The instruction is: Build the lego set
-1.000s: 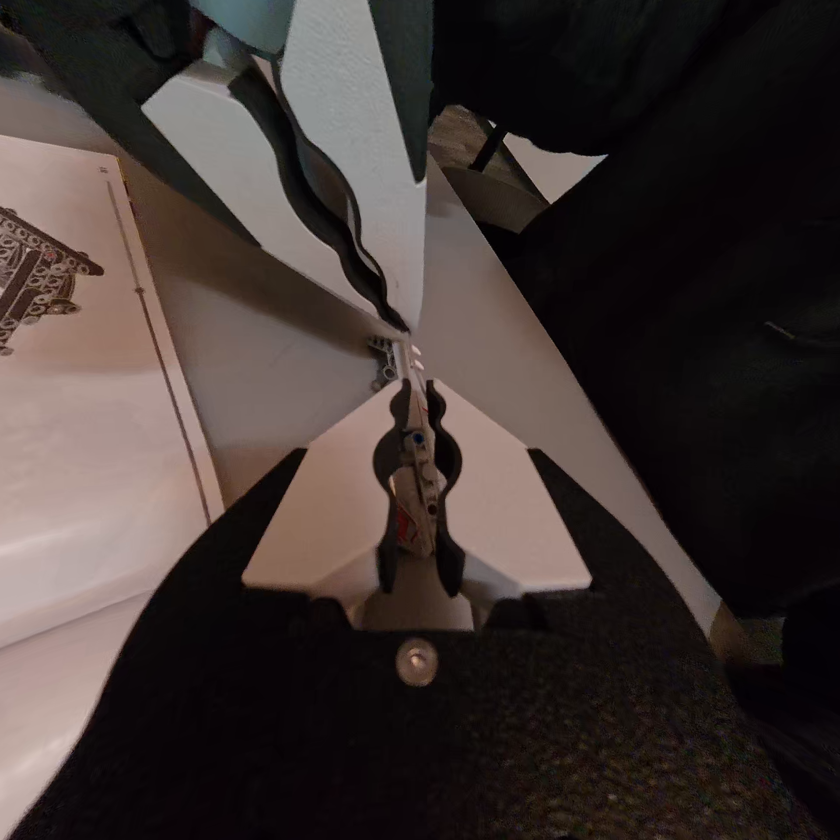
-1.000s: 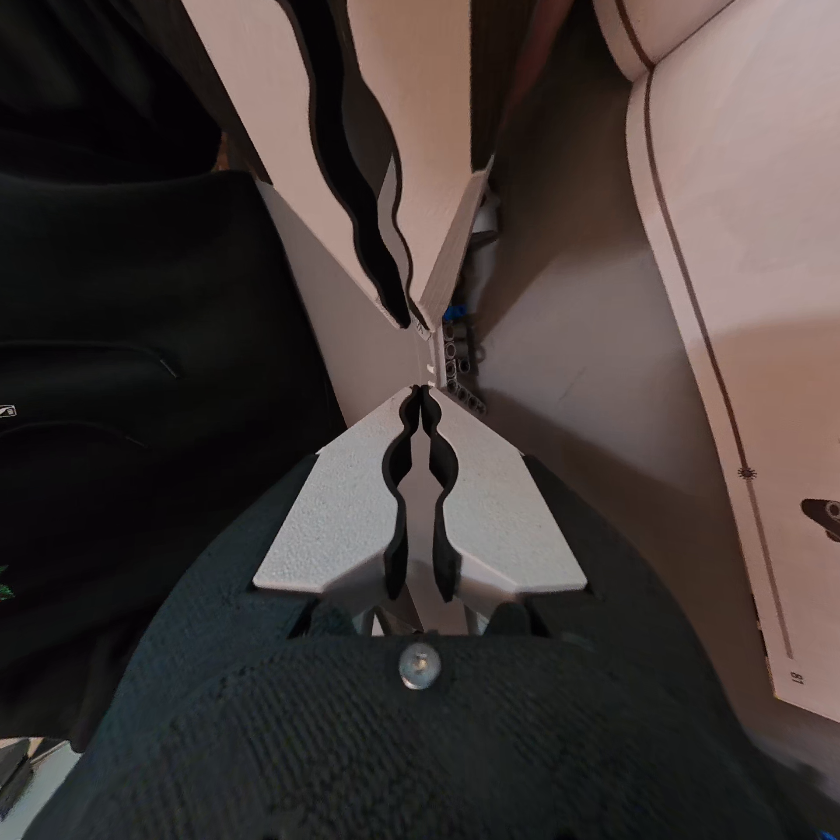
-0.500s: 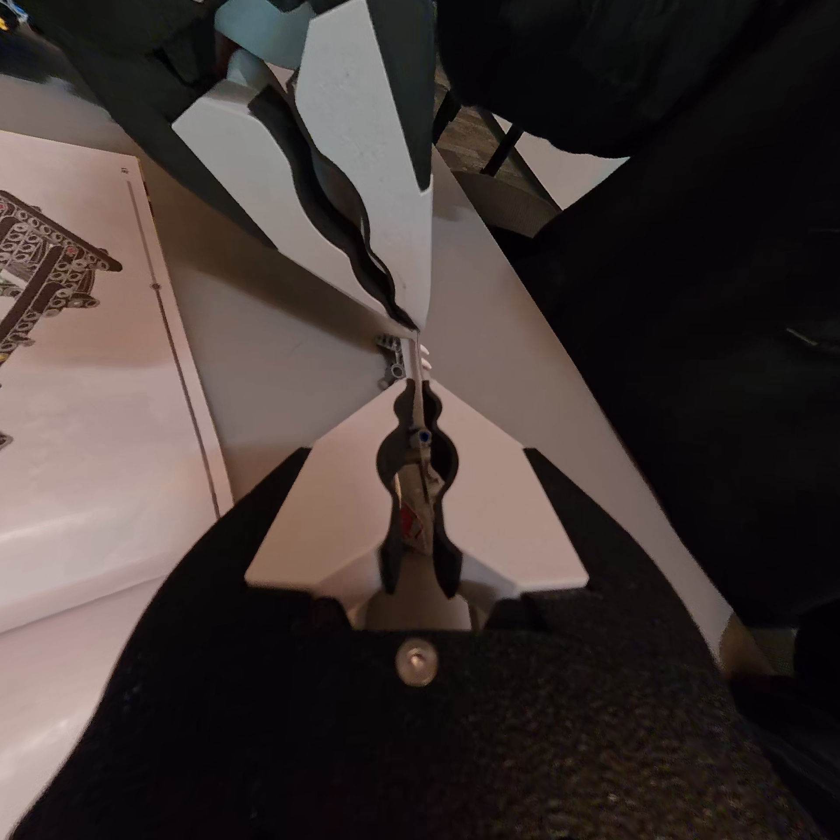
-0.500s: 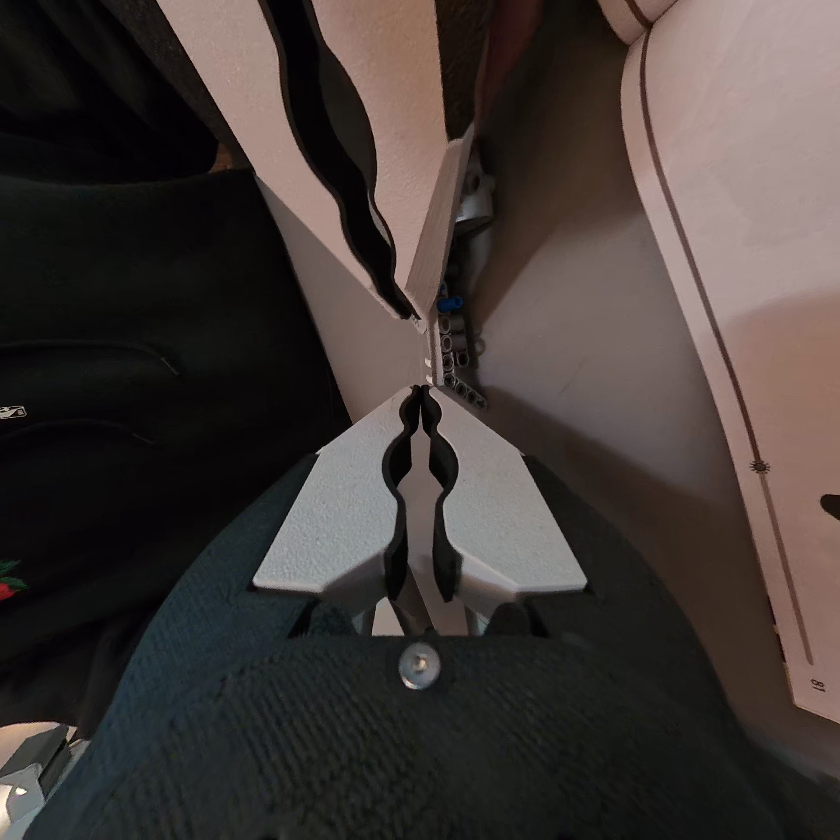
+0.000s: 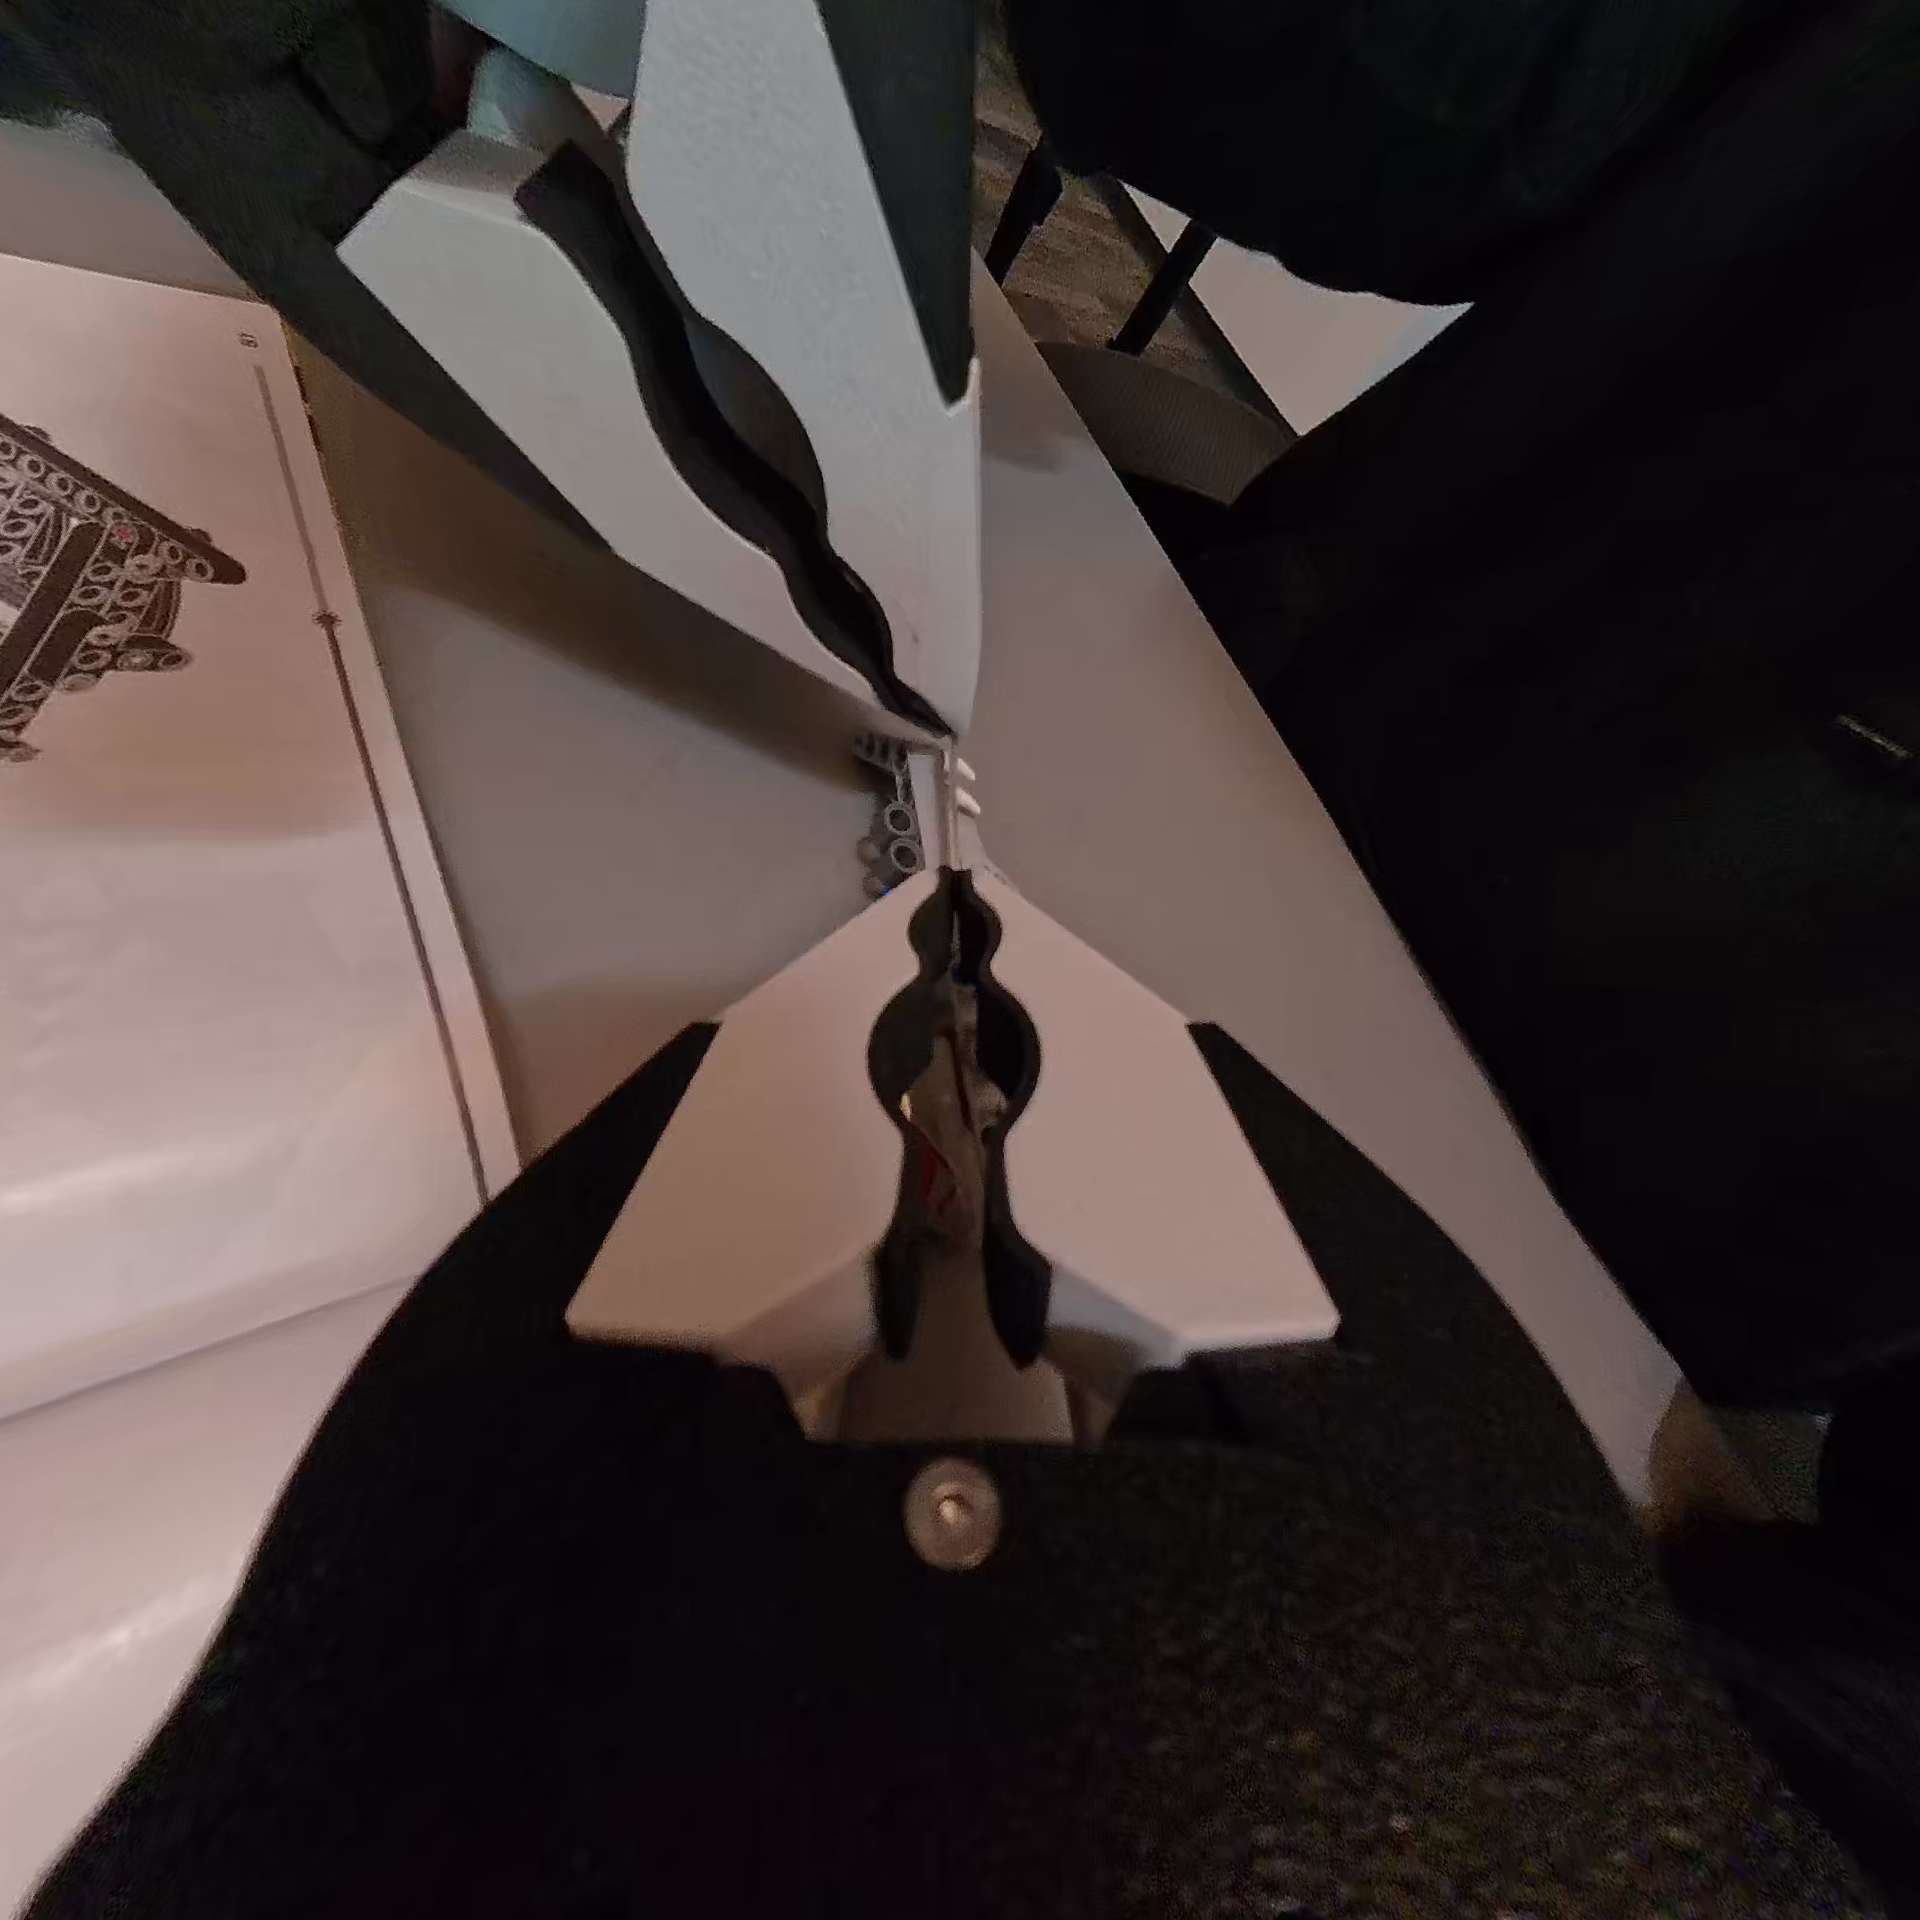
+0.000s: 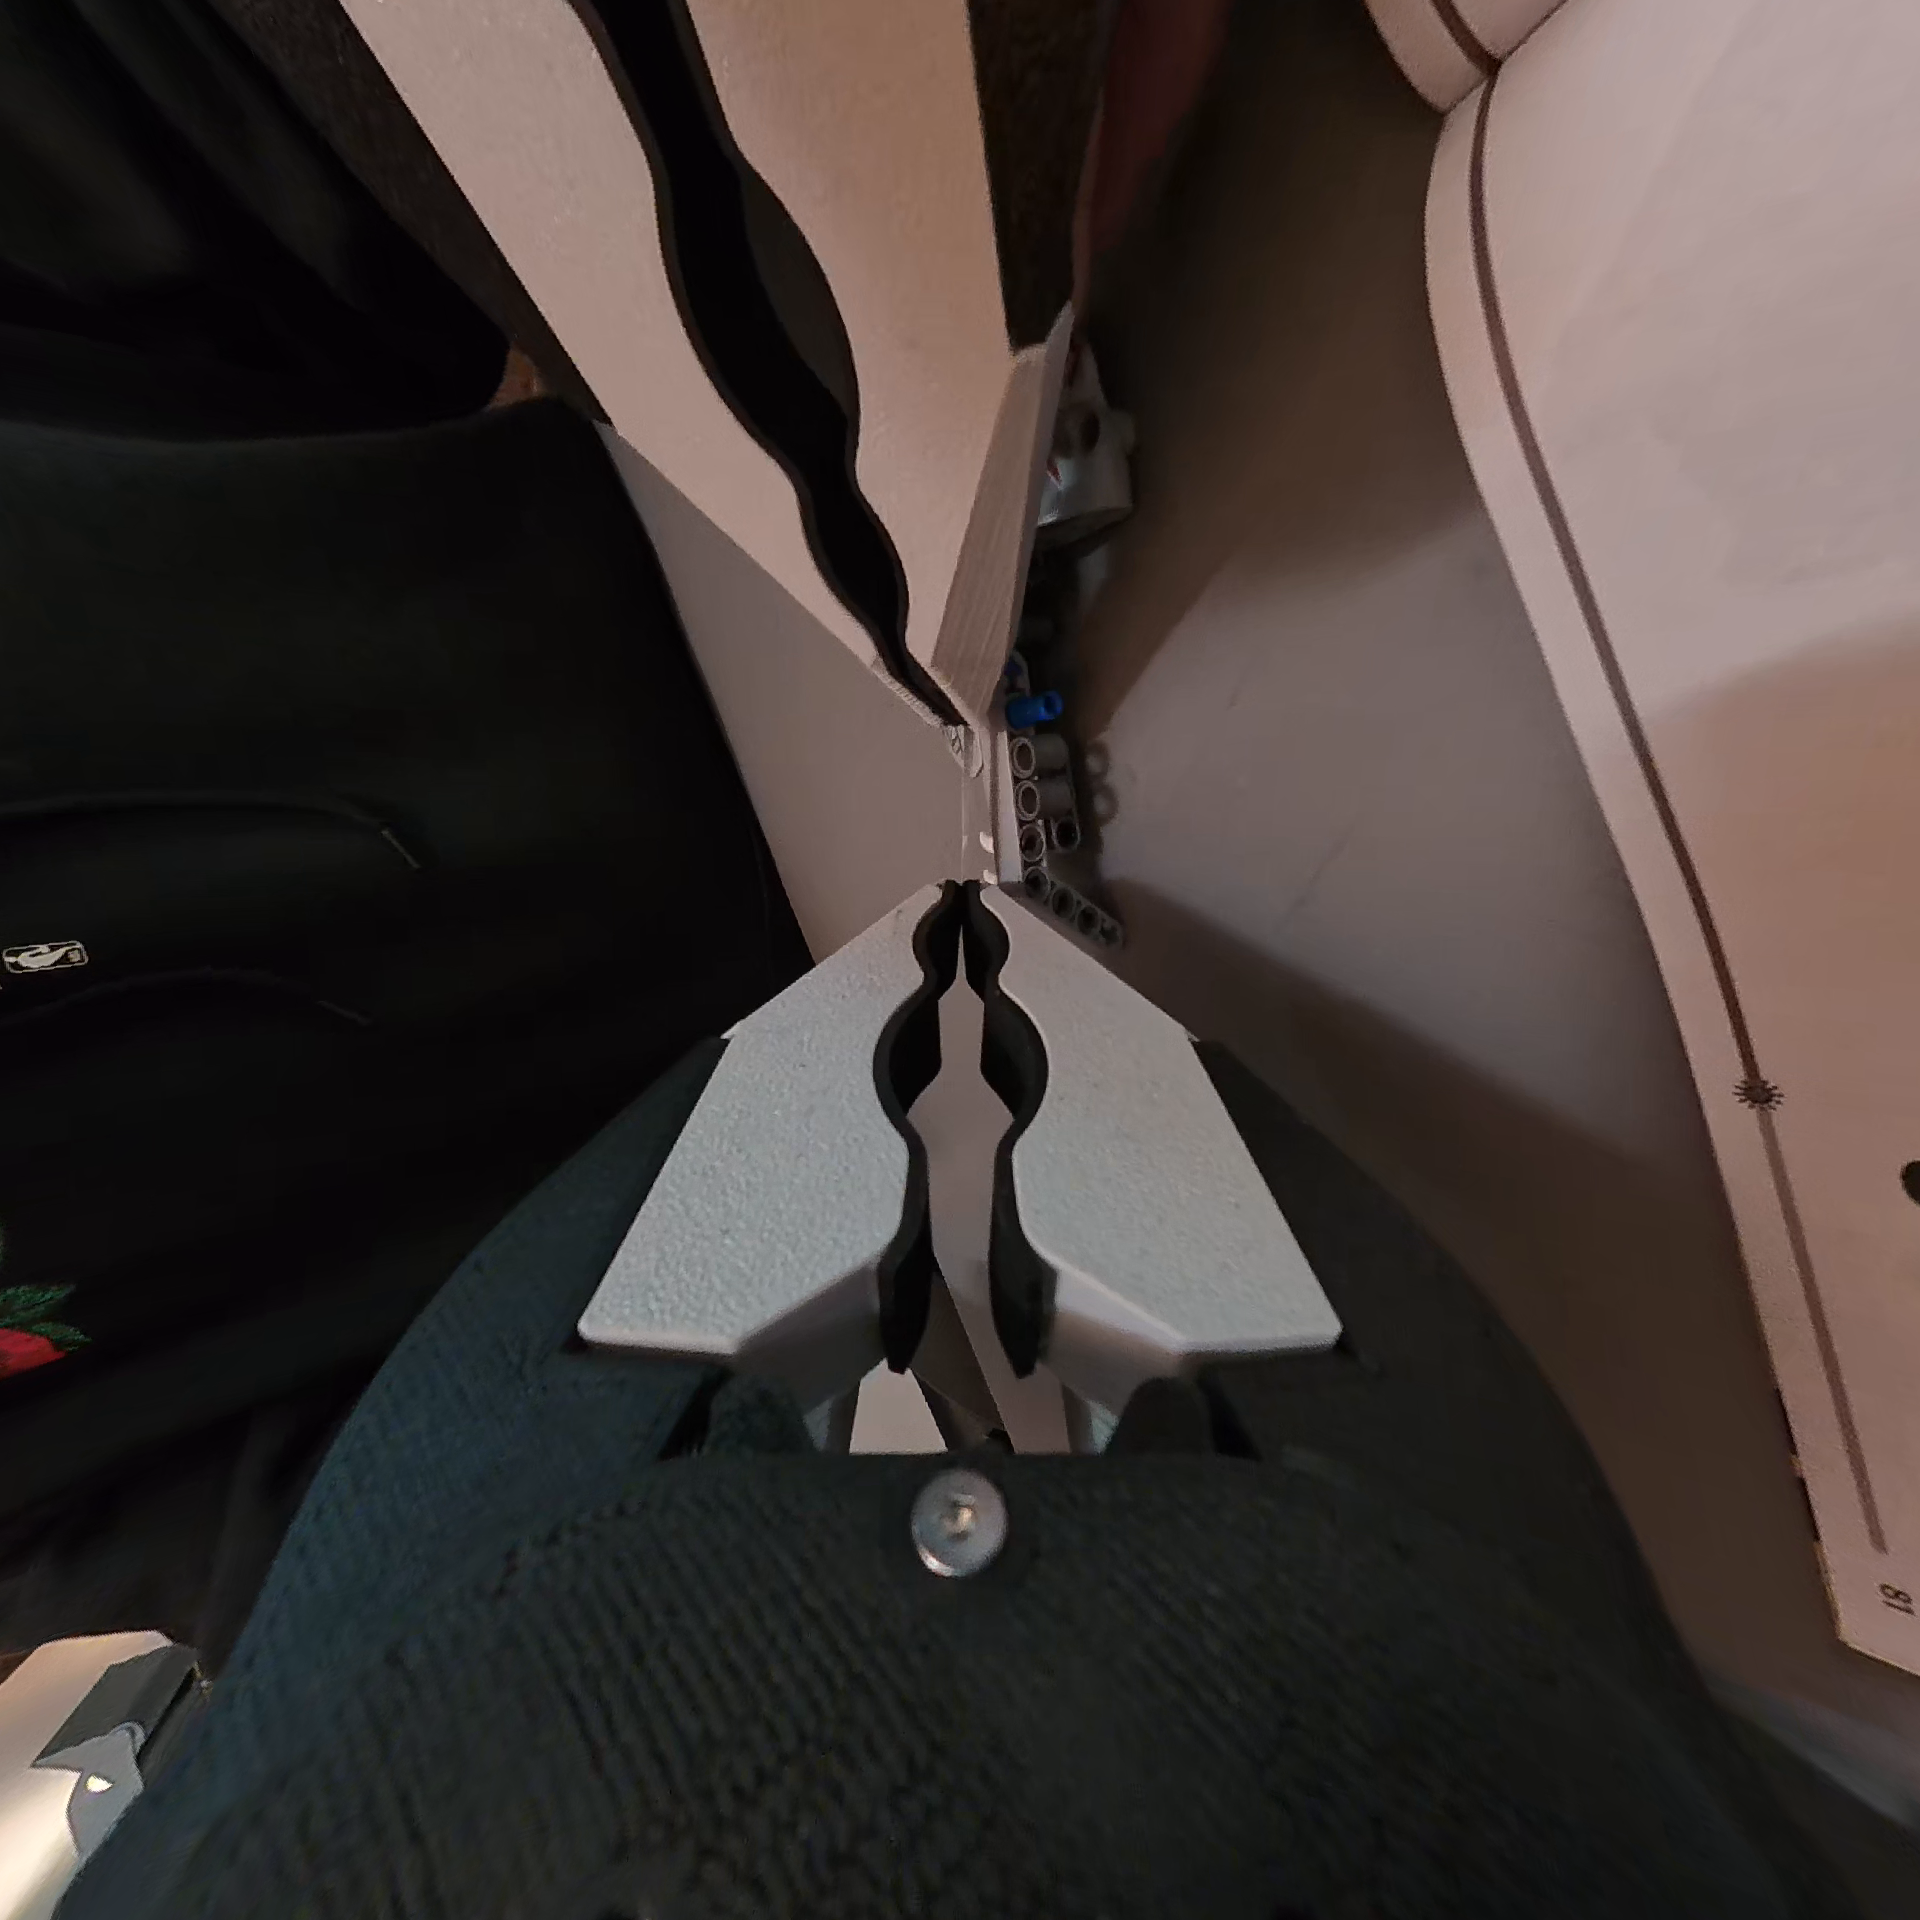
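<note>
Two white, black-padded grippers are meeting tip to tip above the white table: the left gripper is pinching a thin white Lego piece with a grey beamed assembly attached, and the right gripper is clamping the same white piece from the opposite end. One open instruction booklet is lying just beside them.

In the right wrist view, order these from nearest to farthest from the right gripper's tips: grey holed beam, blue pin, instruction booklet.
From the right gripper:
1. Grey holed beam, just ahead, slightly right.
2. Blue pin, beyond the beam's far end.
3. Instruction booklet, far right on the table.
</note>
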`<state>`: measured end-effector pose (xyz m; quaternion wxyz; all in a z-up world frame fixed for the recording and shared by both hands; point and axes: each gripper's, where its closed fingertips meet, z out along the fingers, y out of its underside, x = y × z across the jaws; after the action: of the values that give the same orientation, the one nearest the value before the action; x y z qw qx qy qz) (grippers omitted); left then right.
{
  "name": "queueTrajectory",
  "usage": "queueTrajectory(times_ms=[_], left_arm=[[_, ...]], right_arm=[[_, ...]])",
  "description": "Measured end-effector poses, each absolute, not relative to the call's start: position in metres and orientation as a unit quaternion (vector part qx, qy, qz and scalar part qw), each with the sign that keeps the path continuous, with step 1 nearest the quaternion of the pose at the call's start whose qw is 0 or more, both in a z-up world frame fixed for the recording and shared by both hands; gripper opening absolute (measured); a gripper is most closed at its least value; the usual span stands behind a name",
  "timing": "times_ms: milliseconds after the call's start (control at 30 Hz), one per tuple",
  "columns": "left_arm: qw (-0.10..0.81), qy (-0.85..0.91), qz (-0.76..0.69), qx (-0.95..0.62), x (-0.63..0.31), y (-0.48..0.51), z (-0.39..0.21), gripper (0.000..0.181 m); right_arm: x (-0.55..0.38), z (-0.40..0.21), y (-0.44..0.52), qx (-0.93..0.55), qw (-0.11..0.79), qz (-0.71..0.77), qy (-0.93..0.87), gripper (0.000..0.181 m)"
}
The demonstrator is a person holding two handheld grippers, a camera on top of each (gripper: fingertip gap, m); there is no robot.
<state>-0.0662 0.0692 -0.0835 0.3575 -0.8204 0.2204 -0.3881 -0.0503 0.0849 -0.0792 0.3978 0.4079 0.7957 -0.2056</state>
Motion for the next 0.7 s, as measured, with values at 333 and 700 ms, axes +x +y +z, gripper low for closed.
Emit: queueTrajectory(times_ms=[333, 700], left_arm=[[0.353, 0.21, -0.407, -0.816, -0.061, 0.065, -0.081, 0.0], [0.346, 0.173, -0.438, -0.812, -0.066, 0.066, -0.08, 0.0]], right_arm=[[-0.052, -0.084, 0.085, 0.413, 0.395, -0.194, 0.797, 0.0], [-0.063, -0.082, 0.086, 0.421, 0.349, -0.225, 0.806, 0.0]])
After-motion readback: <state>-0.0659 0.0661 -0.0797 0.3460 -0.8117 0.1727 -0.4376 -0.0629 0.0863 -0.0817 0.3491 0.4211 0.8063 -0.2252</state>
